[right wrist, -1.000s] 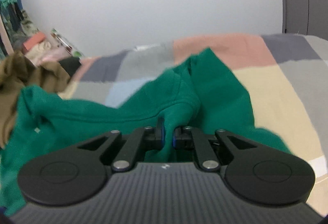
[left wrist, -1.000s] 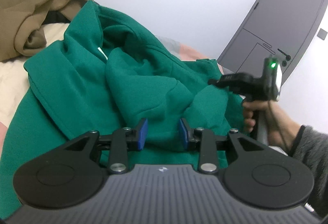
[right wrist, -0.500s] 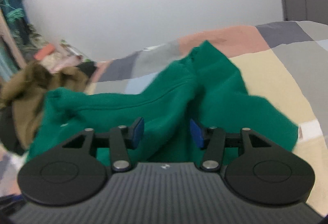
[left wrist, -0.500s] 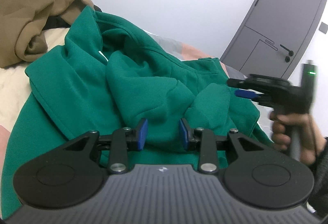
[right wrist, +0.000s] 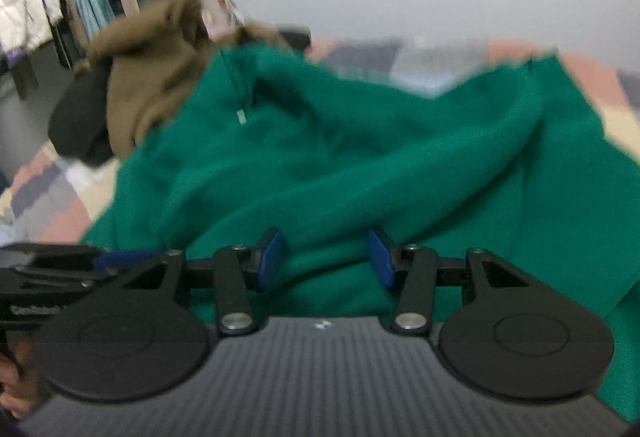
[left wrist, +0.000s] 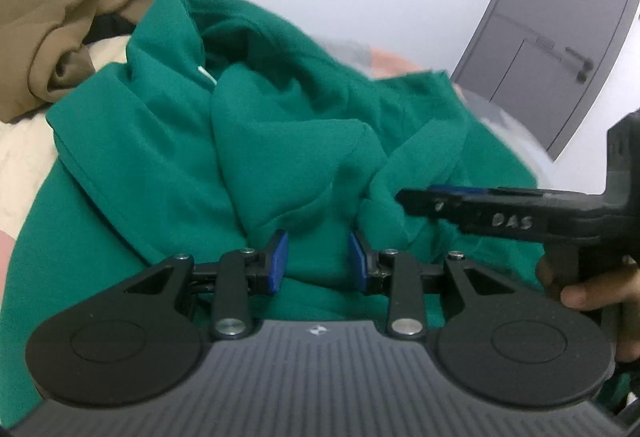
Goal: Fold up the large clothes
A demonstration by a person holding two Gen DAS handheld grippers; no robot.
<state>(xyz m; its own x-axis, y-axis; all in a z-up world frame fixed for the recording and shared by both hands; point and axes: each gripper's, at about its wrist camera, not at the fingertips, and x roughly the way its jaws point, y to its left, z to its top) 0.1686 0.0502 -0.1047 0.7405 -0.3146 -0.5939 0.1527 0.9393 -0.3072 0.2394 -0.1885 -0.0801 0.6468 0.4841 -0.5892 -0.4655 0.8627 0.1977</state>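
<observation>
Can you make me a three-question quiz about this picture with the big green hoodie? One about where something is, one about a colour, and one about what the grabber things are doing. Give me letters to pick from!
1. Where is the brown garment next to the green hoodie, seen from the left wrist camera?
A. Up and to the left of it
B. Spread flat on top of it
C. Hanging on the door

2. What colour are the pads of the left gripper?
A. Red
B. Blue
C. Yellow

3. What is the right gripper doing?
A. Clamped shut on the door handle
B. Squeezing the brown garment
C. Open, with green cloth lying between the pads

Answers:
1 A, the brown heap sits at the hoodie's upper left edge.
2 B, both pads are bright blue.
3 C, the pads stand well apart; the jaws have just eased slightly closer.
</observation>
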